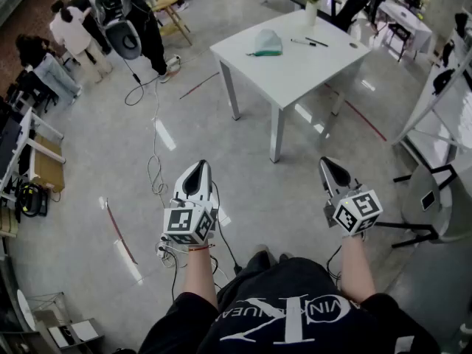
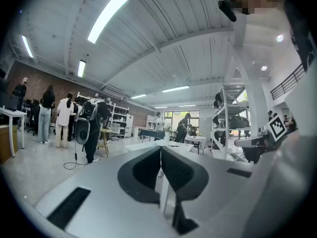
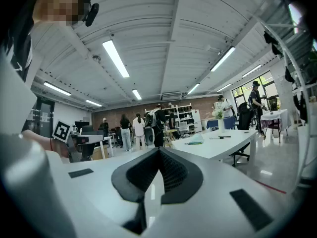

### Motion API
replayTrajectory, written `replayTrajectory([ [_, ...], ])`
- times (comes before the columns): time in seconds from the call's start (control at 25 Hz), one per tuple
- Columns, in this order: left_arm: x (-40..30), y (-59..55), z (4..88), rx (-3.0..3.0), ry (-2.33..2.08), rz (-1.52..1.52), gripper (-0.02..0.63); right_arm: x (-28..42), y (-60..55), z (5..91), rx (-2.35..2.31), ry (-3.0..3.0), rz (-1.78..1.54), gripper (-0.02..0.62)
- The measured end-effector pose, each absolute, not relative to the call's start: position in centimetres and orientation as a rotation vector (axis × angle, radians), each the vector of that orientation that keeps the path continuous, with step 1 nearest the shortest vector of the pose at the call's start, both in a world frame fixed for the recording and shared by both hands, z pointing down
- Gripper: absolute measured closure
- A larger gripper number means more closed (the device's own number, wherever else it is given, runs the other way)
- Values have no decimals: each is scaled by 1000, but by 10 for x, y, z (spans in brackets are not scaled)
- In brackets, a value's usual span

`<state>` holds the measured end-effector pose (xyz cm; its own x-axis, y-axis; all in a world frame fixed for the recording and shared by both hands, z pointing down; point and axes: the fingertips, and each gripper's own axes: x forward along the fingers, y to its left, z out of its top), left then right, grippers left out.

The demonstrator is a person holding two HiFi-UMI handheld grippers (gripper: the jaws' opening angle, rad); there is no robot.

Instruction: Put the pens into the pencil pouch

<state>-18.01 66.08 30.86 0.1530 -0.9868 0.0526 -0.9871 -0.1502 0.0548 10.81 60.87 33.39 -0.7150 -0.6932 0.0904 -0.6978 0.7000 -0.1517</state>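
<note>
Plainly, the task has not yet begun in earnest; I judge this to be the approach. The left gripper [image 1: 198, 168] and right gripper [image 1: 327, 164] are held level over bare floor, both with jaws pressed together and nothing between them, as each gripper view confirms. The white table [image 1: 295, 68] stands well ahead of both, its near corner leg [image 1: 276, 133] roughly between the two. On its top lie the pale green pencil pouch [image 1: 266, 43], ahead of the left gripper's line, and two dark pens [image 1: 310, 42] just beyond it toward the right gripper's side, apart from the pouch.

The next move calls for closing on the table, spreading one pair of jaws and taking a pen. The pouch will probably need steadying or opening, though its zip is too small to read.

The floor between is mostly open. A loose cable [image 1: 155, 169] trails just left of the left gripper, and a chair [image 1: 436, 201] sits close on the right gripper's outer side. The table edge should be met from the front.
</note>
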Motion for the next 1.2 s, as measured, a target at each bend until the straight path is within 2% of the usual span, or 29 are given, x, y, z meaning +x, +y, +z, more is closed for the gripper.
replayTrajectory([
  [0.6,-199,664,315,2336,-1968,-10,593,93,609,342,1288,-2849,334,582],
  [0.76,-206,663,319,2358,-1948,1,545,90,610,345,1316,-2861,366,468],
  [1.2,-221,625,342,2314,-1916,-15,535,81,574,366,1301,-2834,411,454],
])
